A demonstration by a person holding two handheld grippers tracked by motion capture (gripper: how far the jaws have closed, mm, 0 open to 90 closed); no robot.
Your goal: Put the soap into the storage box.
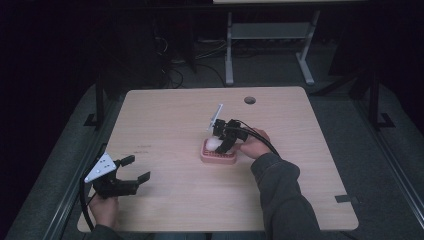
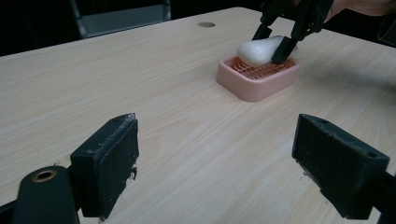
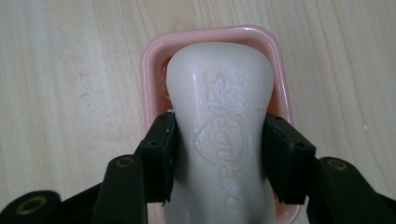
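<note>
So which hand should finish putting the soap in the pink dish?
The right one, probably. The right gripper is already clamped on the white soap bar right over the pink soap dish. The left gripper is open with nothing between its jaws, near the table's front left corner.

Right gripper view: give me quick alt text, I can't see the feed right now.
A white bar of soap is clamped at its waist between the right gripper's two black jaws, directly over a pink soap dish. The dish sits on a pale wooden table.
</note>
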